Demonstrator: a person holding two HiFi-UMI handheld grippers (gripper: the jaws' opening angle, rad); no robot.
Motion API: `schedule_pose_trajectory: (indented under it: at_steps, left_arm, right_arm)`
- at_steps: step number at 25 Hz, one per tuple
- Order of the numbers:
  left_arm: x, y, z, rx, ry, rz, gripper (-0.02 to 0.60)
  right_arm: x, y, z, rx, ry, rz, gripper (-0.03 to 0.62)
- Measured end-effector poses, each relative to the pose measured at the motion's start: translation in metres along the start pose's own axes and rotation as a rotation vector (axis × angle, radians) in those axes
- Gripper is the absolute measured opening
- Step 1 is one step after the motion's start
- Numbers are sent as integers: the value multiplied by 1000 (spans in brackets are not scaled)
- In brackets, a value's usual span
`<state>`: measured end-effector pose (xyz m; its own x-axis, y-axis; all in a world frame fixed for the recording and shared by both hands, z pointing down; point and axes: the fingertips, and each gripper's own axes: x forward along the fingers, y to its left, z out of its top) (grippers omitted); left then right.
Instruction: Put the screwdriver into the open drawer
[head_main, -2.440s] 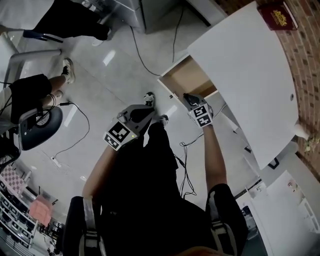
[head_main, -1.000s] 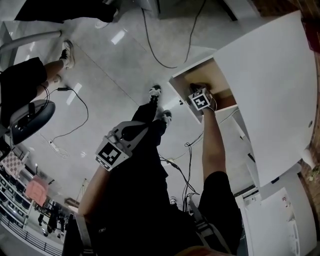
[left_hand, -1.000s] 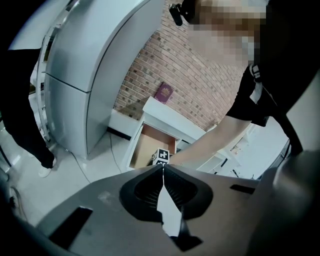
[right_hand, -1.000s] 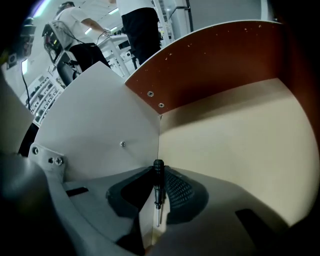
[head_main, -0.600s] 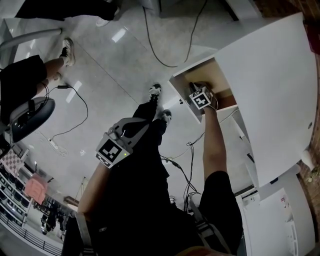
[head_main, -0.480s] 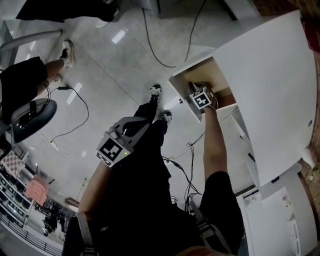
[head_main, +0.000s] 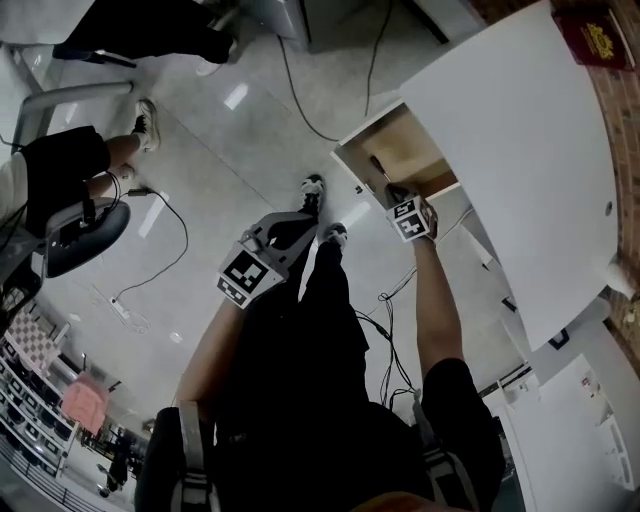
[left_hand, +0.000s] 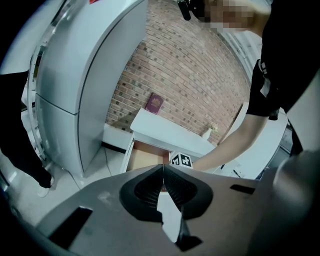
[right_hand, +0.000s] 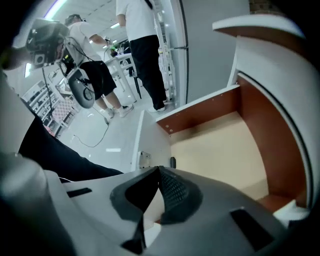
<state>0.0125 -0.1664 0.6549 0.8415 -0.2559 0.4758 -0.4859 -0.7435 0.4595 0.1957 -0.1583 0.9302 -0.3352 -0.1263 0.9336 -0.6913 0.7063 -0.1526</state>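
The open drawer (head_main: 402, 140) juts from under the white desk, its wooden bottom (right_hand: 220, 145) showing. A thin dark screwdriver (head_main: 378, 169) lies inside near the front wall; in the right gripper view only its dark end (right_hand: 172, 162) peeks out above the jaws. My right gripper (head_main: 394, 195) hangs over the drawer's near edge, pointing steeply down. Its jaws (right_hand: 157, 172) have just been closing and are shut with nothing between them. My left gripper (head_main: 300, 225) is held over my legs, left of the drawer, shut and empty (left_hand: 162, 167), facing the drawer (left_hand: 145, 159).
The white desk top (head_main: 510, 150) carries a red book (head_main: 590, 35) at its far corner. Cables (head_main: 385, 320) trail over the tiled floor by my feet. An office chair (head_main: 75, 235) and a seated person (head_main: 60, 165) are at the left. White cabinets (head_main: 570, 420) stand at the right.
My right gripper has lifted up out of the drawer and shut. The screwdriver now lies free on the drawer bottom. The left gripper has risen a little.
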Motion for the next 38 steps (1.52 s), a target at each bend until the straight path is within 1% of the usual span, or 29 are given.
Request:
schedule_pose_trajectory:
  at_steps: [5, 9, 12, 16, 19, 22, 24, 27, 32, 38]
  left_arm:
    - [-6, -30, 22, 52, -25, -34, 17]
    - [-12, -60, 26, 86, -29, -57, 17]
    - [-13, -83, 29, 112, -30, -74, 17]
    - [-15, -113, 37, 138, -50, -84, 17]
    - [-20, -133, 42, 162, -63, -87, 17]
    - [-34, -145, 53, 190, -68, -93, 17]
    - [-44, -150, 60, 204, -76, -91, 17]
    - [-53, -163, 65, 225, -91, -81, 17]
    - [-64, -186, 59, 251, -107, -57, 17]
    - [-73, -210, 58, 277, -136, -30, 17]
  right_arm:
    - [-72, 31, 2, 4, -69, -62, 55]
    - [-125, 66, -2, 11, -135, -75, 55]
    - [-157, 91, -7, 23, -186, -68, 55]
    - [-199, 109, -9, 31, -243, -85, 55]
    - [-234, 116, -1, 49, -314, -115, 55]
    - [-267, 125, 19, 81, -386, -156, 55]
    - [-287, 132, 30, 106, -433, -179, 55]
    - [-310, 146, 38, 119, -504, -188, 55]
    - [-340, 173, 34, 119, -585, -195, 55]
    - [-370, 190, 18, 110, -653, -211, 55]
